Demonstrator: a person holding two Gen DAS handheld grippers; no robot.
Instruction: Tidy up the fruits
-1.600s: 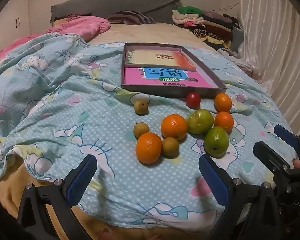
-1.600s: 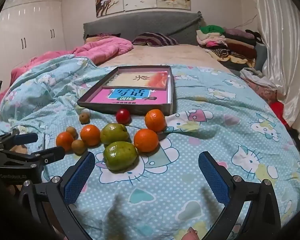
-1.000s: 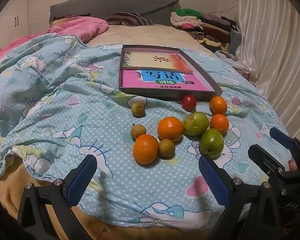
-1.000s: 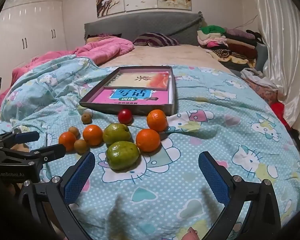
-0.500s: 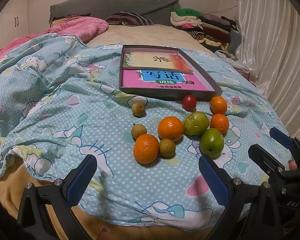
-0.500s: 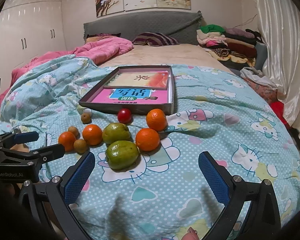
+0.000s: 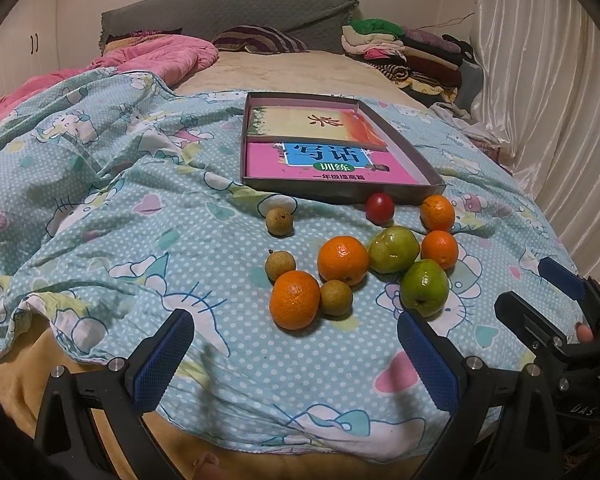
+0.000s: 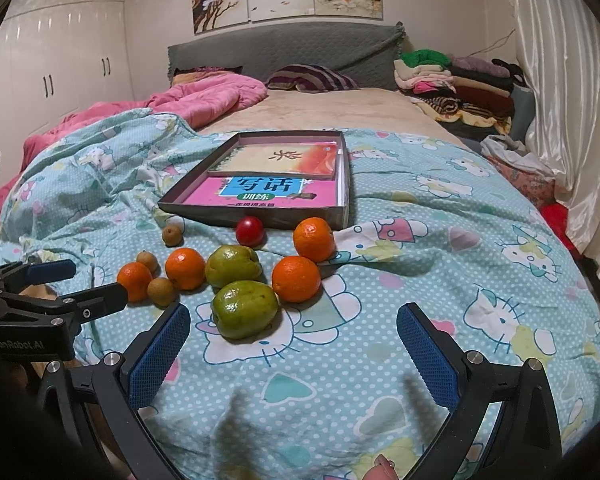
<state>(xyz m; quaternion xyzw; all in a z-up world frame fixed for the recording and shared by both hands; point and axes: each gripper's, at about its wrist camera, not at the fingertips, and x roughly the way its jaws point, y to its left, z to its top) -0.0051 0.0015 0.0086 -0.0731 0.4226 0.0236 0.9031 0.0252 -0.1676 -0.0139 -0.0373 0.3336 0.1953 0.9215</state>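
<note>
Four oranges (image 7: 342,260), two guavas (image 7: 393,249), three longans (image 7: 279,265).

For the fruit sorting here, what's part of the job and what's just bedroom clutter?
Job: four oranges, two green fruits, red fruit, three small brown fruits, shallow box holding books; both hand-held grippers, left and right, open.

Clutter: folded clothes, pink quilt, striped pillow.

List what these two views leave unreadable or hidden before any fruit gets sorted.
- Lower pink book: upper part covered by the second book, both views.
- Tray floor: hidden under the books.
- Folded clothes: too distant and blurred to identify.
- Right gripper: partly cut off at the left view's edge.
</note>
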